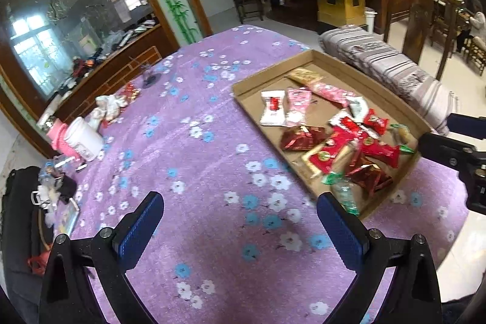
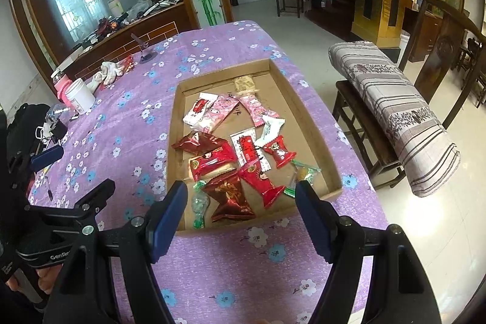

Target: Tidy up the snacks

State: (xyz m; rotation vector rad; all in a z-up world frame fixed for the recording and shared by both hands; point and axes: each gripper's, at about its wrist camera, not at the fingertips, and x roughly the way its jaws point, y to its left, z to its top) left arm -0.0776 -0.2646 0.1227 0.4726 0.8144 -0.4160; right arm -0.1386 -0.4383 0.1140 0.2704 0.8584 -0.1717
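Wrapped snacks [image 2: 231,154] are lying jumbled in a shallow cardboard tray [image 2: 306,123] that is sitting toward the right edge of the counter [image 2: 212,263] under its purple flowered cloth [image 1: 197,172]. Red packets are crowding the tray's near end, with pink and white ones farther back. I am holding my right gripper [image 2: 240,202] over the tray's near rim, its blue pads spread wide and pinching nothing. My left gripper [image 1: 240,220] is hovering above bare cloth just left of the tray, jaws likewise spread and empty. A white jar [image 1: 83,138] and a pink bottle [image 1: 62,140] are standing near the counter's left edge. A folded striped blanket [image 2: 395,108] is resting on a wooden bench beyond the right edge.
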